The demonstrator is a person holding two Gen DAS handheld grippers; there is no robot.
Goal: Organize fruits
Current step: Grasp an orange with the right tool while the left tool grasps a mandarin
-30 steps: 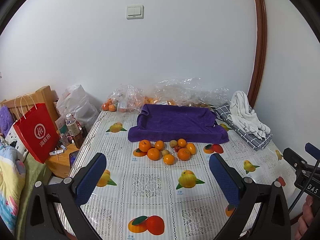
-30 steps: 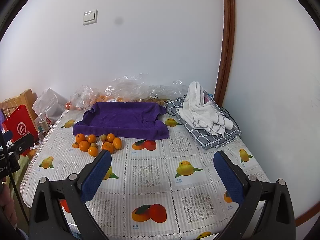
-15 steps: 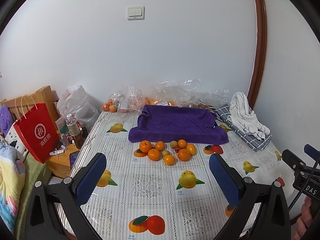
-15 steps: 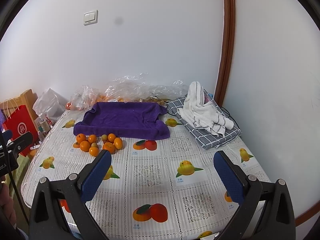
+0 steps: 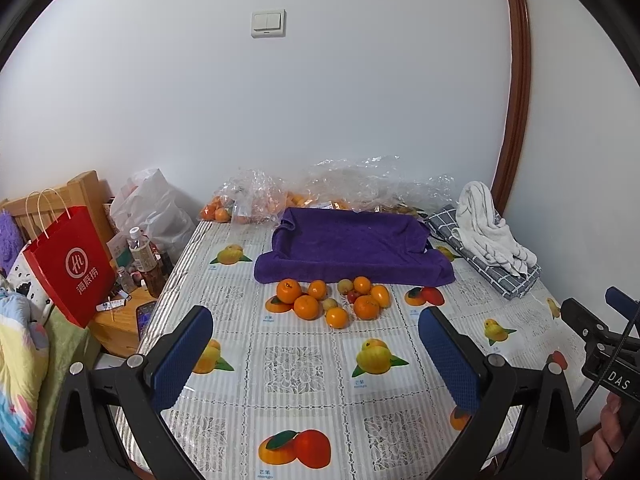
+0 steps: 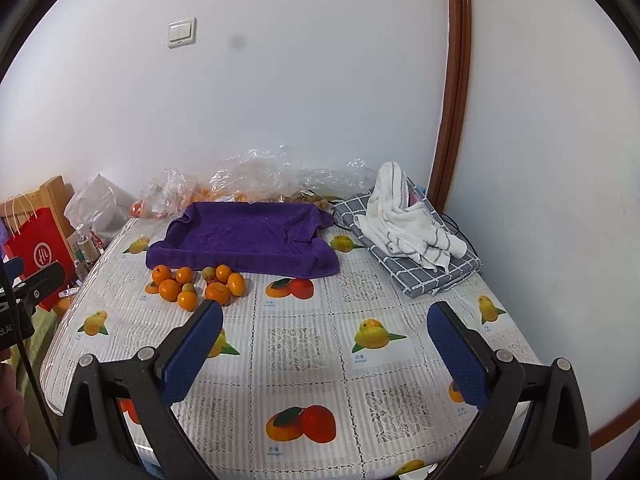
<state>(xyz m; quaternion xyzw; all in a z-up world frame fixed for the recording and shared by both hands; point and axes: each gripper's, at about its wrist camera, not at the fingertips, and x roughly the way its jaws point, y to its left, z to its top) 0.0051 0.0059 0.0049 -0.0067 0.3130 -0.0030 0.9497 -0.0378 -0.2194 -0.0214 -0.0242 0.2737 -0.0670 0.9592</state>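
- white-walled corner, desk (image 5: 304,364) under a fruit-print cloth, wood door trim at right.
- fruits (image 5: 332,300) in a loose pile at mid-desk, touching or just beside the near edge of a purple towel (image 5: 352,246) shaped like a shallow tray; mostly oranges, a few smaller pale and reddish ones mixed in.
- left gripper (image 5: 316,356) spread wide, empty, above the near desk; pile straight ahead, almost centred between the fingers.
- right gripper (image 6: 326,354) likewise spread and empty; pile (image 6: 198,282) ahead and well off to its left, past the left finger.
- judged: left hand nearer and better lined up for a first pick; round fruit, so no long axis to match.
- nothing between left gripper and pile but bare cloth; printed fruit pictures easy to mistake for real ones.
- beyond the towel, plastic bags (image 5: 348,184) with more fruit; folded checked cloth and white towel (image 6: 412,220) at right, well apart from the pile.
- red bag (image 5: 70,268) off the desk's left edge.
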